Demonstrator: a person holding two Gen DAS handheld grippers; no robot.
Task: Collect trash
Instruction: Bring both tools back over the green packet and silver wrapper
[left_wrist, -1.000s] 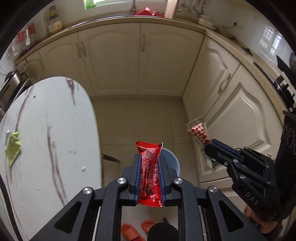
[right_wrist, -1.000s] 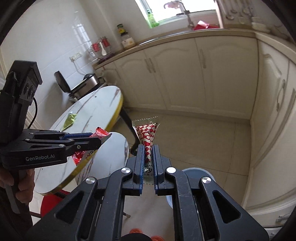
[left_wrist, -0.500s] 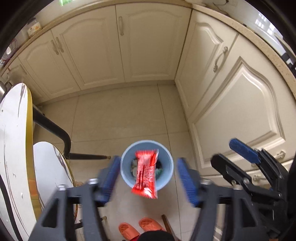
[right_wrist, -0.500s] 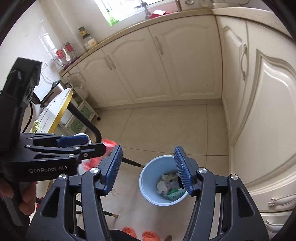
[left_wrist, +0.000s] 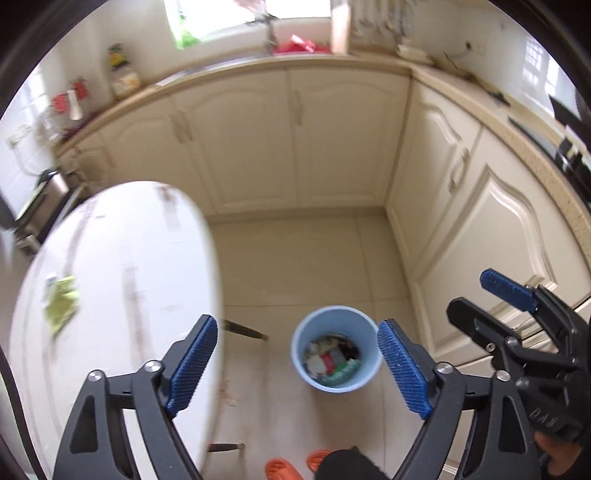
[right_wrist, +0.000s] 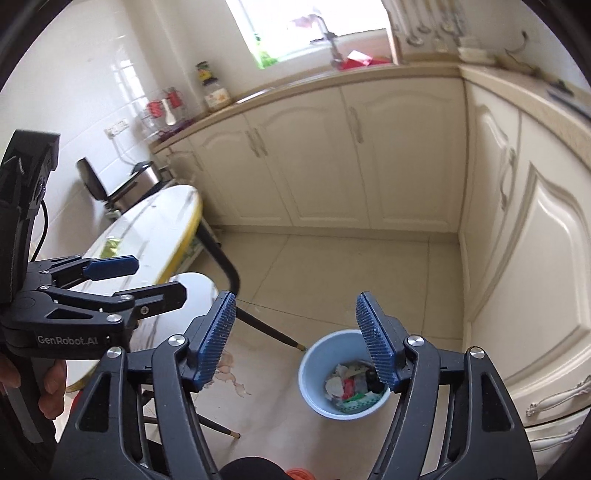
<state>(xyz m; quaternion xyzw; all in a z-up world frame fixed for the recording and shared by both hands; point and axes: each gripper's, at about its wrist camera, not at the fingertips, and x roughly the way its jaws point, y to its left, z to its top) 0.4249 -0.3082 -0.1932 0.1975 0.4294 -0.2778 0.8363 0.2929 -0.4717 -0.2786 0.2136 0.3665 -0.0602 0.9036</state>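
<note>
the left gripper (left_wrist: 295, 363) stands wide apart, its blue ribbed pads (left_wrist: 194, 363) holding nothing and touching nothing. between the pads and far below sits the light blue bin (left_wrist: 336, 349) on the tiled floor (left_wrist: 295, 266), at about 5 o'clock from the middle of the left wrist view. inside the bin lies the trash (left_wrist: 332, 360): crumpled white bits, a red wrapper and a green and white piece, all mixed together.

the right gripper (right_wrist: 297, 339) is also spread wide, with its pads (right_wrist: 218, 339) bare and clear of everything. in the right wrist view the bin (right_wrist: 314, 373) lies at 5 o'clock, partly behind the right-hand pad, with the same heap of wrappers (right_wrist: 351, 386) in it.

the white oval table (left_wrist: 110, 280) fills the 9 o'clock side of the left wrist view, blurred, and a yellow-green wrapper (left_wrist: 61, 304) lies on it near its far left edge. that wrapper (right_wrist: 110, 246) shows small at 9 o'clock in the right wrist view, on the table (right_wrist: 155, 229), above the left gripper's upper pad (right_wrist: 110, 266).

cream cabinets (left_wrist: 295, 140) run from 12 o'clock round to 3 o'clock. orange slippers (left_wrist: 295, 466) show at 6 o'clock, just near the bin.
</note>
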